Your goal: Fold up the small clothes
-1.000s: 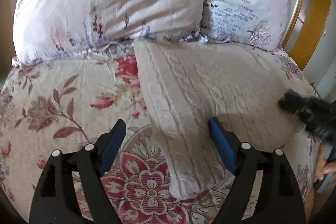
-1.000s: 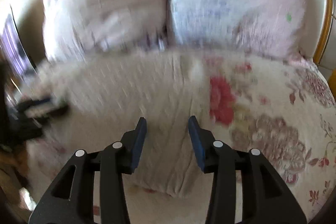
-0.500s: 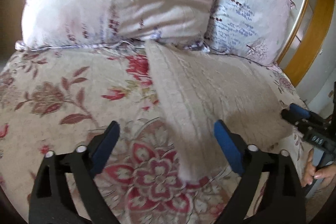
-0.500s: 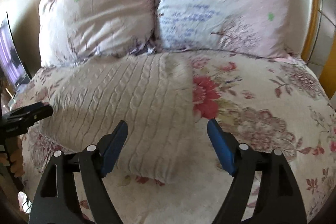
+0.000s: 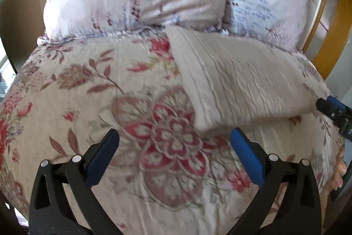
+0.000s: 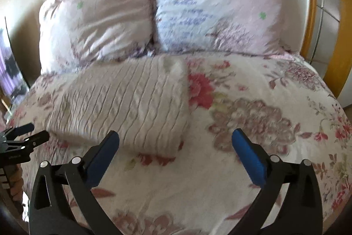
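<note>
On the floral bedspread below the pillows, your folded cable-knit sweater lies soft and floppy, so pinch its thick folded edge; the left gripper and right gripper are both opening, empty.

Black gripper, blue pads, silver screws.

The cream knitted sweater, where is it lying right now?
The folded sweater lies flat on the flowered bedspread, its far end against the two pillows. In the right view it sits left of centre; in the left view, right of centre.
</note>
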The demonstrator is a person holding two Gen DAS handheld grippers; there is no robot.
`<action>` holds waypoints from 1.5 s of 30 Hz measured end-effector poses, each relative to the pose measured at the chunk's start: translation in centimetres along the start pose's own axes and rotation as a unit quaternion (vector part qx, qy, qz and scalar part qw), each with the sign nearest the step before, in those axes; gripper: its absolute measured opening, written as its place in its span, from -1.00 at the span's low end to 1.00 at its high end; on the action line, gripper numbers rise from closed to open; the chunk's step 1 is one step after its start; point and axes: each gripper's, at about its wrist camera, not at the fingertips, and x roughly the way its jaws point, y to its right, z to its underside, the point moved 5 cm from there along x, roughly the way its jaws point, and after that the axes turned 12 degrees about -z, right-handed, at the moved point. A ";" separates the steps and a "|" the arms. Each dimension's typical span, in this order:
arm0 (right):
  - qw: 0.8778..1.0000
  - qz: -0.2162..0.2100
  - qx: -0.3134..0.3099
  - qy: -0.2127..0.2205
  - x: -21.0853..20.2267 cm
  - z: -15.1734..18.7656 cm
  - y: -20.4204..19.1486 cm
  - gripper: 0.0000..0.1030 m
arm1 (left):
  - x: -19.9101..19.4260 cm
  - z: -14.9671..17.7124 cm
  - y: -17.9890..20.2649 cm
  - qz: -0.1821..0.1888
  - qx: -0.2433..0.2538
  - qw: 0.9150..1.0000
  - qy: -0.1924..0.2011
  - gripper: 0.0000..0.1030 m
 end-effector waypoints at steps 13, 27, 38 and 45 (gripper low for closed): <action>0.996 -0.016 0.028 -0.085 3.4 3.7 -2.1 0.97 | 2.1 2.0 2.7 -0.021 0.043 0.998 -0.051 0.96; 0.995 0.014 0.017 -0.101 3.8 4.0 -2.1 0.97 | 2.5 2.1 3.0 -0.041 0.047 0.997 -0.049 0.96; 0.994 0.035 0.014 -0.104 3.8 4.1 -2.2 0.97 | 2.6 2.1 3.0 -0.041 0.046 0.997 -0.050 0.97; 0.994 0.037 0.016 -0.106 3.8 4.1 -2.1 0.97 | 2.6 2.1 3.0 -0.041 0.047 0.997 -0.051 0.97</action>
